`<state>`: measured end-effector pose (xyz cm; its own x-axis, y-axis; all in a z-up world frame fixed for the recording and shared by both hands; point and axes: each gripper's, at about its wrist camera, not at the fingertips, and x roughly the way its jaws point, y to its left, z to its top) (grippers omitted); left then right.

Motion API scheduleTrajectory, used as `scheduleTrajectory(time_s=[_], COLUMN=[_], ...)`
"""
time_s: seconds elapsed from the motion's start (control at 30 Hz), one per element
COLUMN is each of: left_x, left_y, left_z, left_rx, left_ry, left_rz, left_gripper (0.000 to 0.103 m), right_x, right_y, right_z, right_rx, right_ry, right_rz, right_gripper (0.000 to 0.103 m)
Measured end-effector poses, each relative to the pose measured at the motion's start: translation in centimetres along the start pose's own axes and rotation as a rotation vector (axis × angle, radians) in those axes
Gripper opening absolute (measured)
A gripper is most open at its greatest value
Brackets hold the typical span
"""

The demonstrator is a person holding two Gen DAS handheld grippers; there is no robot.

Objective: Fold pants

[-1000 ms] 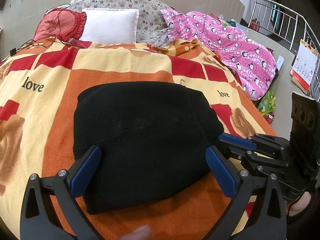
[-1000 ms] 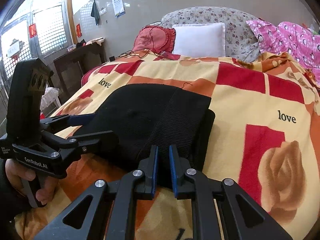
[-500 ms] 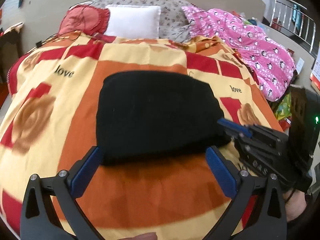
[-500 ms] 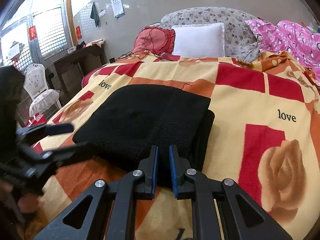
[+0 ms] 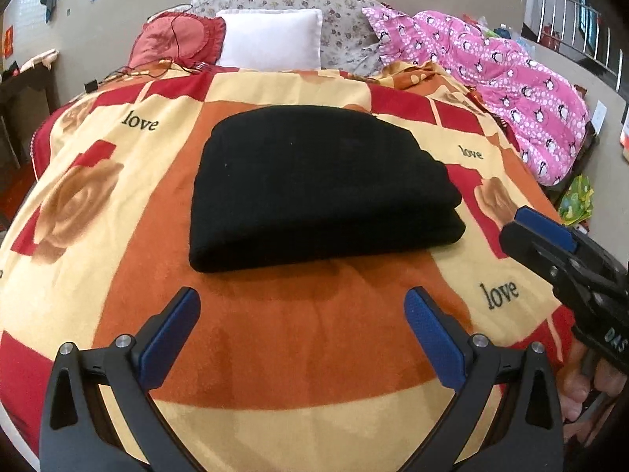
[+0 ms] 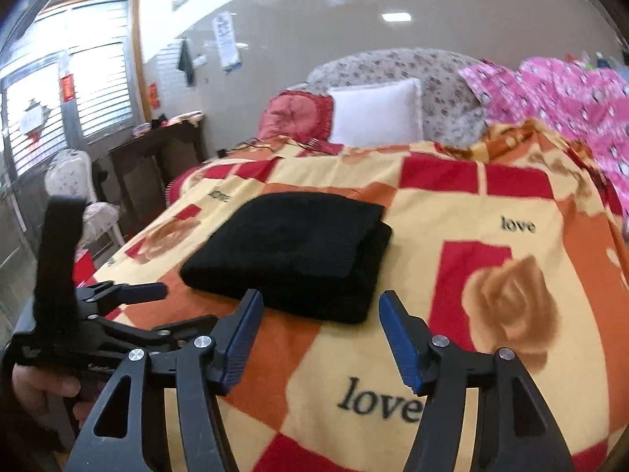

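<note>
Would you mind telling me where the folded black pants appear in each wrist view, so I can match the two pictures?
Left wrist view: the folded black pants lie centre frame on the blanket, beyond the open jaws.
Right wrist view: the pants lie left of centre, just beyond the open jaws.
Shared landmark: the white pillow at the head of the bed, behind the pants in both views.

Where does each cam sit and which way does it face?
Left wrist: on the left gripper, facing up the bed at the folded pants; own jaws open, right gripper at right edge.
Right wrist: on the right gripper, angled left across the blanket; own jaws open, left gripper and the hand holding it at left.
Shared: pants, blanket, white pillow.
</note>
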<state>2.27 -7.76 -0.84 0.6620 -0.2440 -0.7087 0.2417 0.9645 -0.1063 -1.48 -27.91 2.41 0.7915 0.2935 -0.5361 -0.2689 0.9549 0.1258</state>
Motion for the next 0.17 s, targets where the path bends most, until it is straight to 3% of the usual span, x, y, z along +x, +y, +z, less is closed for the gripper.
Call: scheduleTrajectory(time_s=[0.17], left_x=[-0.10], left_y=[-0.06], left_z=[-0.14], left_rx=[0.010], left_ry=[-0.009], left_rz=[0.010], left_gripper=[0.103], right_x=[1.26], right_y=[0.80], right_z=[0.00], right_rx=[-0.023], right_ry=[0.037], right_rz=[-0.011], right_gripper=[0.063])
